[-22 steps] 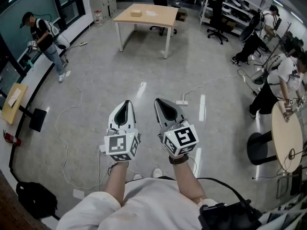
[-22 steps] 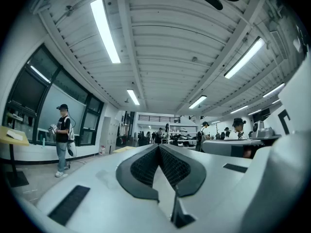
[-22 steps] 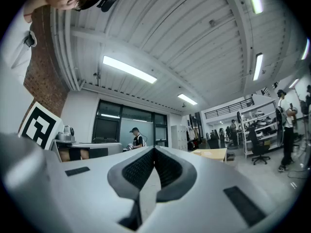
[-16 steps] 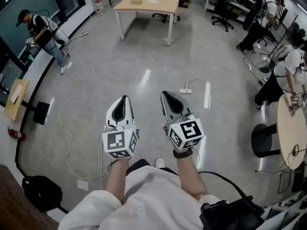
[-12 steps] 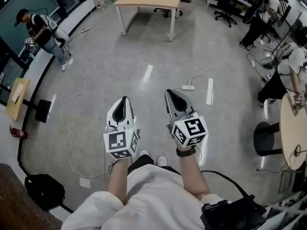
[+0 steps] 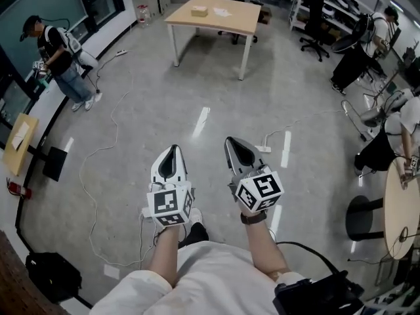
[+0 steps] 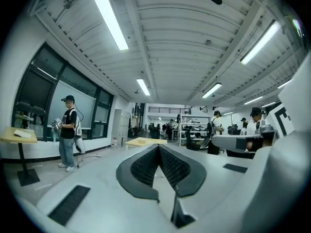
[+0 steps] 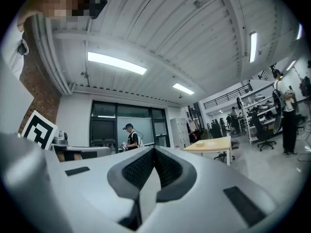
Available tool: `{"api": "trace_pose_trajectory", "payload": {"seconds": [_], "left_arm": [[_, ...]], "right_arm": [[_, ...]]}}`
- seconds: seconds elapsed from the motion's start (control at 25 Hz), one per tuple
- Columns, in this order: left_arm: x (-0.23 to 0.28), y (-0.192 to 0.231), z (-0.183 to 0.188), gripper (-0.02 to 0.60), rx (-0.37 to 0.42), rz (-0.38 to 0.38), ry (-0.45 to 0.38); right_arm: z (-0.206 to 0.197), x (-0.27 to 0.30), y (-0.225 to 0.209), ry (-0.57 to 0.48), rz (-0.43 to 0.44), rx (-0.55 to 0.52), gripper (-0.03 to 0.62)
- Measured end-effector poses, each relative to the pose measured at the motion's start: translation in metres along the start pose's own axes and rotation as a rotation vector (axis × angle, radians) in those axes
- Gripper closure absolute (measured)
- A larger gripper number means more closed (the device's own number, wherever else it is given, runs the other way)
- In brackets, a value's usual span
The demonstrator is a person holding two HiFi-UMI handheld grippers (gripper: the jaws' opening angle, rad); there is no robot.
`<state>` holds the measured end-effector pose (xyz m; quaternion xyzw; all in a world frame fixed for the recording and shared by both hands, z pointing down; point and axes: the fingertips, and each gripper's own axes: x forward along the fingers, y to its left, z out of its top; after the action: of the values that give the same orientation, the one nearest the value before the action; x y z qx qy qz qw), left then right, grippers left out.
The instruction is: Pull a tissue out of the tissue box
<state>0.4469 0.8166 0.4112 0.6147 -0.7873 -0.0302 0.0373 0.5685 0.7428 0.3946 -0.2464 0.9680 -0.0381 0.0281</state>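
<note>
- My left claw (image 6: 172,149), a white two-jaw gripper with black ribbed pads, is held level in front of me over the floor. Its jaws are pressed together at the tips with nothing between them.
- My right claw (image 6: 231,141), the same white and black make, sits just beside it and a little further forward. Its jaws are also together and hold nothing.
- Each claw carries a white cube with black square markers at its back, one on the left (image 6: 169,205) and one on the right (image 6: 260,191).
- Under both claws is a glossy grey floor (image 6: 151,104). A thin white cable (image 6: 85,159) loops across it to my left, and a white power strip (image 6: 263,148) lies just past my right claw.
- To the far left, by the dark windows, a person in a dark top and jeans (image 6: 60,58) stands holding something.
- Well ahead stands a light wooden table with white legs (image 6: 237,13).
- A small tan box (image 6: 199,10) sits near the tabletop's left edge, toward its far corner. It is low and rectangular, and it is too far off to show any opening or tissue, so I cannot tell whether it is the tissue box.
- A white sheet (image 6: 221,12) lies just beside the box, toward the middle of the tabletop.
- Both claws are well apart from that table.
</note>
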Motion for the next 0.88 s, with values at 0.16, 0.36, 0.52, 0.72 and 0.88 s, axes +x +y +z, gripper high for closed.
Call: {"api": "trace_pose_trajectory", "payload": {"seconds": [0.16,0.36,0.52,0.72,0.88], "left_arm": [[0.053,0.062,0.022,0.581,0.024,0.034,-0.001],[0.103,0.106,0.063,0.581,-0.022,-0.107,-0.141],[0.145,0.128,0.068,0.581,-0.023,-0.111,-0.149],[0.193,0.149,0.068,0.581,-0.014,-0.1,-0.152],[0.245,0.181,0.068,0.581,-0.025,-0.075,-0.16]], "right_arm": [[0.023,0.086,0.015,-0.07,0.044,-0.041,0.592],[0.026,0.178,0.035,-0.04,0.063,-0.103,0.592],[0.02,0.224,0.034,-0.01,0.09,-0.13,0.592],[0.013,0.273,0.012,0.002,0.1,-0.107,0.592],[0.011,0.33,-0.008,-0.011,0.125,-0.096,0.592]]}}
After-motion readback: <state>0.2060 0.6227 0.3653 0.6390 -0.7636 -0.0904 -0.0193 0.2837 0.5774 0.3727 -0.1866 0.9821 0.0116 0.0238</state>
